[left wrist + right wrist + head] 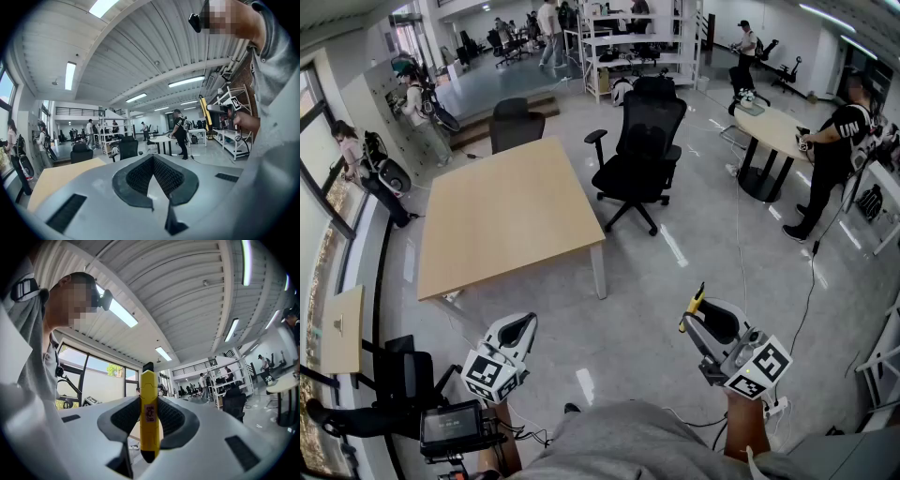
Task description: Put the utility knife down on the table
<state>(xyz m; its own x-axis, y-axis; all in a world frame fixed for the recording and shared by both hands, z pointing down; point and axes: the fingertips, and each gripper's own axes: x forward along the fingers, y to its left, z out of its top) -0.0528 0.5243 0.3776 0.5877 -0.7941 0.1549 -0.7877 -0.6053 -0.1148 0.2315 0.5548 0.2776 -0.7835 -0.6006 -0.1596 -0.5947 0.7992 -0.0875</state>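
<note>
A yellow utility knife (148, 413) with a black tip stands upright between the jaws of my right gripper (149, 416), which is shut on it. In the head view the same knife (693, 307) sticks out of the right gripper (700, 317) at lower right, above the floor. My left gripper (521, 328) is at lower left, jaws closed together with nothing between them; its pads (161, 176) meet in the left gripper view. The light wooden table (508, 212) stands ahead and to the left, its top bare.
A black office chair (640, 155) stands right of the table, another chair (514, 122) behind it. A round white table (778, 131) with a person beside it is far right. Shelving (642, 42) is at the back. Several people stand along the left wall.
</note>
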